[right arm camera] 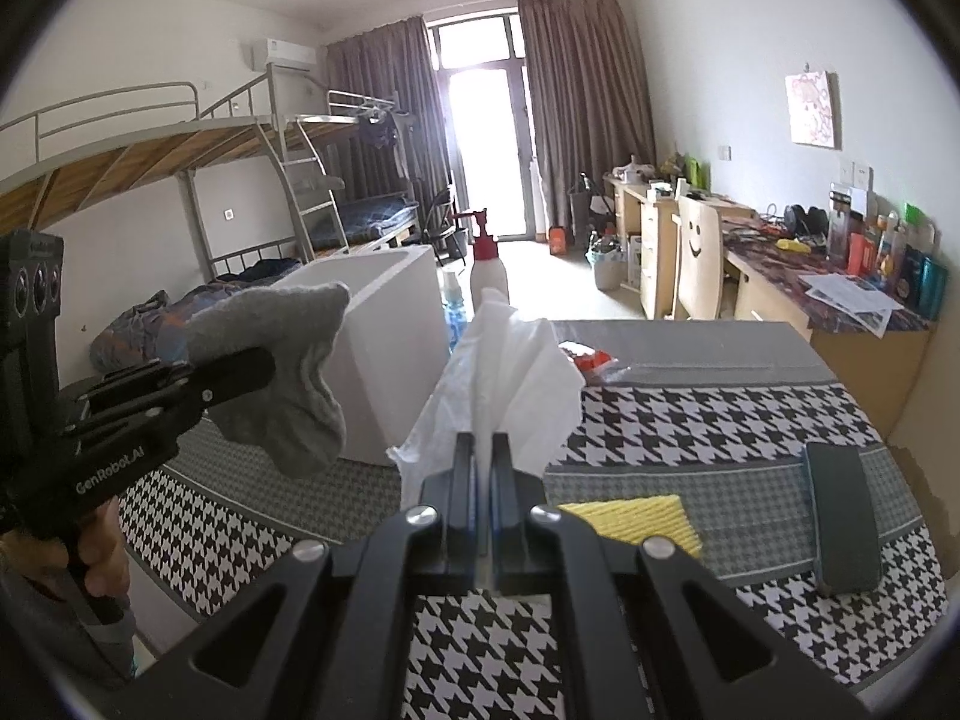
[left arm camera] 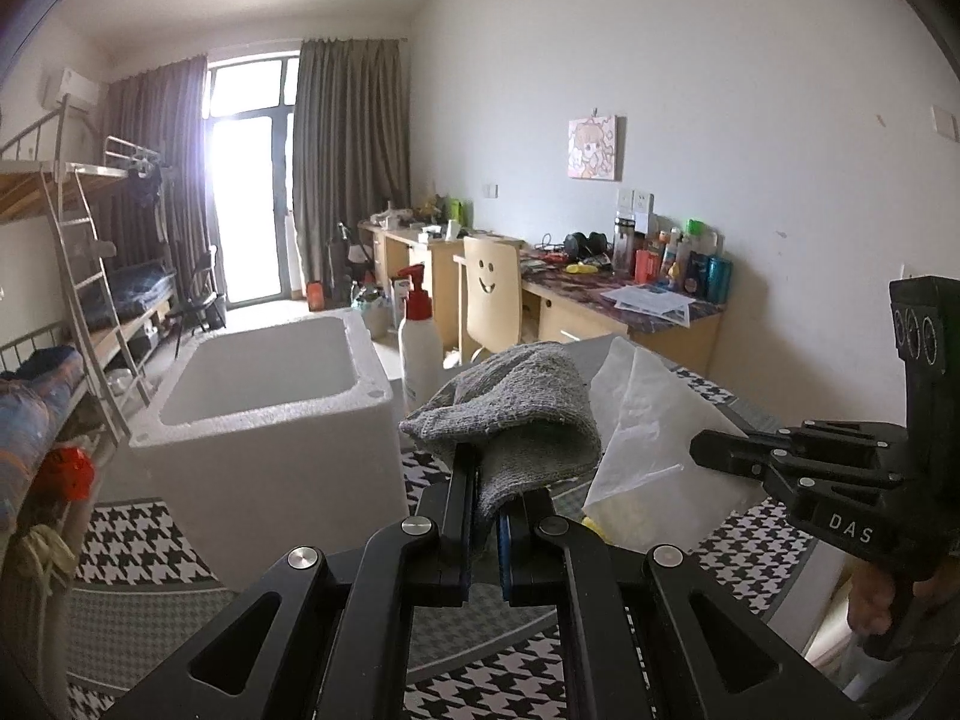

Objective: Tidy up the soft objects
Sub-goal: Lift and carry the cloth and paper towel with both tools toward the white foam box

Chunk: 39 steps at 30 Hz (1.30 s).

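Left wrist view has the left gripper [left arm camera: 489, 492] pinched tight on the grey sock [left arm camera: 516, 414] and the right gripper [right arm camera: 483, 456] clamped on the tissue [right arm camera: 510, 372], both lifted off the table [right arm camera: 720, 420], probably headed for the foam box [left arm camera: 264, 396] far left.

I am working in a dormitory room: metal bunk beds [right arm camera: 180, 138] with a ladder [left arm camera: 90, 300] line the left wall, study desks [left arm camera: 600, 306] cluttered with bottles line the right, and curtains [right arm camera: 576, 114] frame a far balcony door [right arm camera: 486, 150].
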Available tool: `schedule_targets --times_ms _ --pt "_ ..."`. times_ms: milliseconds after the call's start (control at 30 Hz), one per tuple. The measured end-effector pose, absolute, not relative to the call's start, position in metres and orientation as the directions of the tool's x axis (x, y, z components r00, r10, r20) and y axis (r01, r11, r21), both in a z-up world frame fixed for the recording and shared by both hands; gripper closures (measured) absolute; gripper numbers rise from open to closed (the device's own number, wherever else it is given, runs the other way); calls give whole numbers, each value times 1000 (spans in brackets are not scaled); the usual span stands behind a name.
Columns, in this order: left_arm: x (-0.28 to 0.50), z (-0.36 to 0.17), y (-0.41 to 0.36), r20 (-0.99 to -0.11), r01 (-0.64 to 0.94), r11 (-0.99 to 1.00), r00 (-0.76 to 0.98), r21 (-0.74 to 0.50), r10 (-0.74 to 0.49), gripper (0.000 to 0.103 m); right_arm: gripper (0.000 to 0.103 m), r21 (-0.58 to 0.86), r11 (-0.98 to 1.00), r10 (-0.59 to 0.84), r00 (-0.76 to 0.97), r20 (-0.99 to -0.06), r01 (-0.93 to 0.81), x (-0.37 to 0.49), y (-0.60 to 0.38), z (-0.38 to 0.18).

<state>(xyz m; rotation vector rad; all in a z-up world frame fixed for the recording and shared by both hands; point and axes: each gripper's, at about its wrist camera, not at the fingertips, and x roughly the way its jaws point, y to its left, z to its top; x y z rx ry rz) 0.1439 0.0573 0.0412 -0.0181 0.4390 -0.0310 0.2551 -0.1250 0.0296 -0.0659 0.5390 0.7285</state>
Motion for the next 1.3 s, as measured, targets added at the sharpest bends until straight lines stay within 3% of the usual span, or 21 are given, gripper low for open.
schedule_targets --times_ms 1300 --pt "169 77 83 -365 -9 1000 931 -13 4 97 97 93 723 651 631 -421 -684 280 -98 69"
